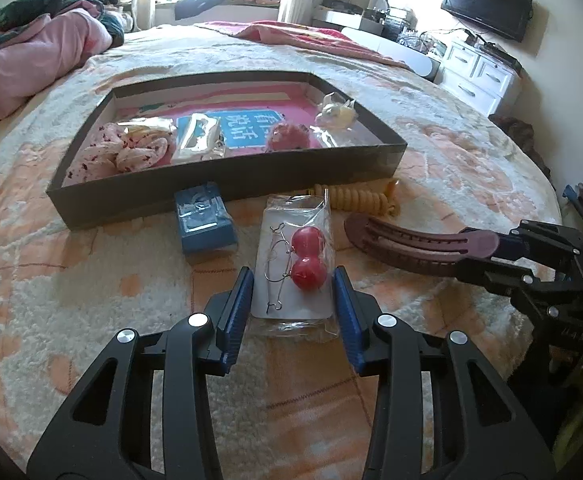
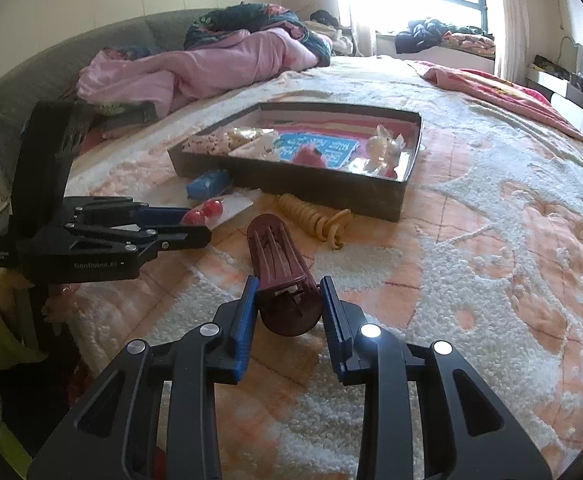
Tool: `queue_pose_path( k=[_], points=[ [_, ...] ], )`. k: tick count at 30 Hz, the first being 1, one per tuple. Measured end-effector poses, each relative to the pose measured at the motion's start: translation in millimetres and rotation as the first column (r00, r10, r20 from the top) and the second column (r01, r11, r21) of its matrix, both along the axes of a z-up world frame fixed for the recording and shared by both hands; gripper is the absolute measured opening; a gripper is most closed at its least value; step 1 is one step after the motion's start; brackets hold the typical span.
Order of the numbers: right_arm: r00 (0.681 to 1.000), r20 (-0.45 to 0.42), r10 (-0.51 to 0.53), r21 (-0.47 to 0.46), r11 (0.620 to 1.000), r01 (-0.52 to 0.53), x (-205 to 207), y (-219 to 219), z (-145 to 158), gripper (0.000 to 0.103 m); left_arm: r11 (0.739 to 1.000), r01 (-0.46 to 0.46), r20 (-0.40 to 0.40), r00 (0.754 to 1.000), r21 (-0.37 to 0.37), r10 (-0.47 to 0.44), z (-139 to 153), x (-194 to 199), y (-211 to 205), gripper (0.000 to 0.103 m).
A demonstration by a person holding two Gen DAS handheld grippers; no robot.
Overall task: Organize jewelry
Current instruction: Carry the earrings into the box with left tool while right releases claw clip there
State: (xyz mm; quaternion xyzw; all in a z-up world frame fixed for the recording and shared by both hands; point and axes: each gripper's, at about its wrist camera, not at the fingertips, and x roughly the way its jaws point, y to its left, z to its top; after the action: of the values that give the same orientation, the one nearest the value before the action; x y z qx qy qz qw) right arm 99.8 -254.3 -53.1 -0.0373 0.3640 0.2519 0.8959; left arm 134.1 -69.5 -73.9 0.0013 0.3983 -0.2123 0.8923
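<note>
A clear packet with red ball earrings (image 1: 306, 258) lies on the bed blanket between the open jaws of my left gripper (image 1: 293, 290); the fingers straddle it without pressing. It also shows in the right wrist view (image 2: 207, 211). My right gripper (image 2: 289, 300) is shut on the near end of a maroon hair clip (image 2: 281, 268), also seen in the left wrist view (image 1: 419, 246). A dark shallow box (image 1: 227, 184) behind holds several packets and hair ties. A blue packet (image 1: 205, 220) and a yellow spiral hair tie (image 1: 361, 198) lie in front of the box.
The fluffy cream and orange blanket (image 2: 471, 260) covers the bed. A pink quilt (image 2: 195, 68) is piled at the head. A white dresser (image 1: 475, 72) and a wall TV (image 1: 487, 2) stand to the right of the bed.
</note>
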Motion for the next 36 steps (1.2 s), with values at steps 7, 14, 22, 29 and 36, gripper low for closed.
queue_pose_path(
  k=[7,14,22,29,36],
  points=[
    [0.999,0.035,-0.006,0.021,1.000,0.006,-3.9,1.5,13.3,0.030,0.999,-0.032,0.042,0.999,-0.026,0.033,20.6,-7.2,11.3,0.032],
    [0.999,0.051,0.002,0.013,1.000,-0.002,1.0,10.0,20.1,0.030,0.997,-0.068,0.069,0.995,-0.041,0.070,33.2,-6.7,23.6,0.032],
    [0.998,0.070,0.010,0.009,1.000,-0.011,9.2,20.7,26.6,0.029,0.993,-0.102,0.085,0.991,-0.056,0.107,38.2,-4.7,34.6,0.032],
    [0.997,0.078,0.009,0.005,1.000,-0.010,20.6,27.7,29.6,0.030,0.989,-0.129,0.100,0.986,-0.071,0.136,41.8,-2.5,43.3,0.032],
    [0.995,0.096,0.011,0.004,1.000,-0.011,35.2,35.9,34.9,0.030,0.985,-0.154,0.108,0.981,-0.081,0.162,44.5,5.7,55.5,0.032]
  ],
)
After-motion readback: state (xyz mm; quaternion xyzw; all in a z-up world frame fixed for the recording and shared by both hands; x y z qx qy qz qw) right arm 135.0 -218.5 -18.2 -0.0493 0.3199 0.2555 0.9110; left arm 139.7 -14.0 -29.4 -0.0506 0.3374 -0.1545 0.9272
